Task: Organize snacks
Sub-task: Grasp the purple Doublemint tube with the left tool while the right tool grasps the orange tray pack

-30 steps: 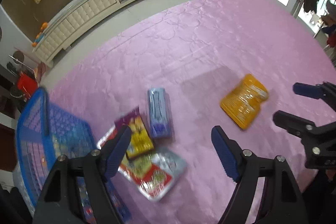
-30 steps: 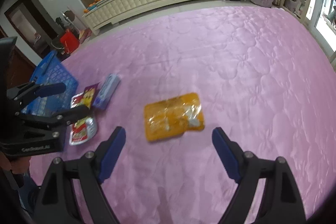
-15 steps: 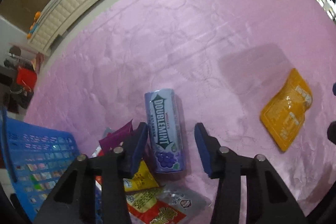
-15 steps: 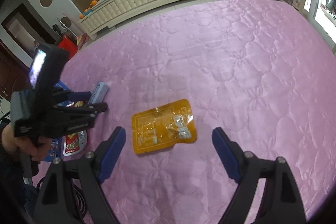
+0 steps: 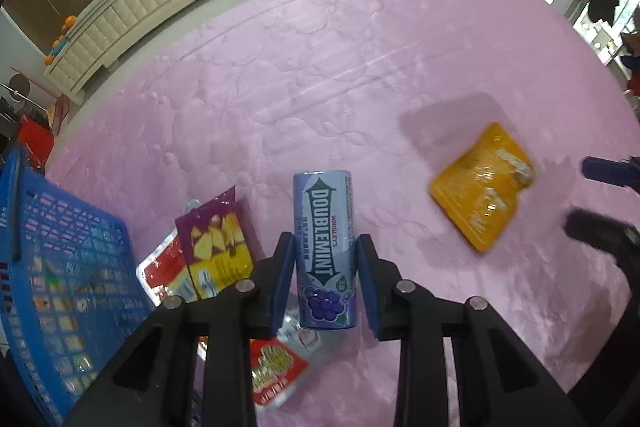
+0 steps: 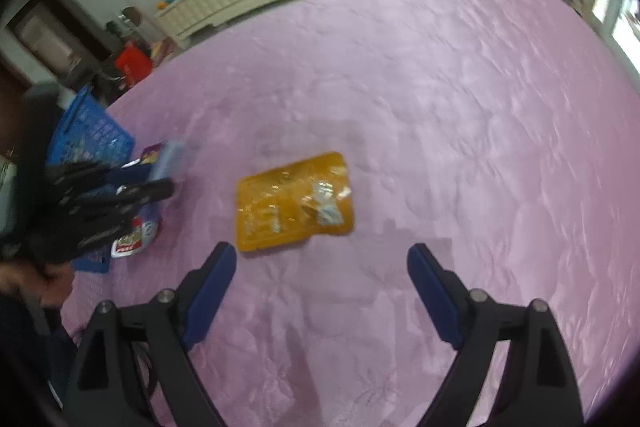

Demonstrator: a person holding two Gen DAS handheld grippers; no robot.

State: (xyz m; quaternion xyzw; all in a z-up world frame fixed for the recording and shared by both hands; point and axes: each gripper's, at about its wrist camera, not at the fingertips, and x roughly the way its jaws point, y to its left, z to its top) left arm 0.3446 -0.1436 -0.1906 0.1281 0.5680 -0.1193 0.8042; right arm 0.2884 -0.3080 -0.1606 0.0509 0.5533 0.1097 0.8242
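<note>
The left claw (image 5: 325, 281) has just been closing, and its blue pads are now pressing on both sides of the gum can (image 5: 325, 247). A second ago those pads were standing wide above the pile of snacks, with the can lying loose between them on the pink bed (image 5: 360, 67). The can is now sitting between the pads, its long axis running straight along the fingers: the grape end is back toward the claw's base, and the plain end is pointing away past the fingertips. Only its lower half is between the pads; the rest is sticking out ahead of them.

Just left of this claw the purple packet (image 5: 214, 247) is lying over the red packet (image 5: 276, 375), and further left is the blue basket (image 5: 68, 287).

The right claw (image 6: 322, 291) is standing wide with nothing between its pads, much as it was before. The yellow pouch (image 6: 294, 201) is lying flat on the bed just ahead of its fingertips, its long side running across the claw's line. The pouch is well off to the right of the left claw.
</note>
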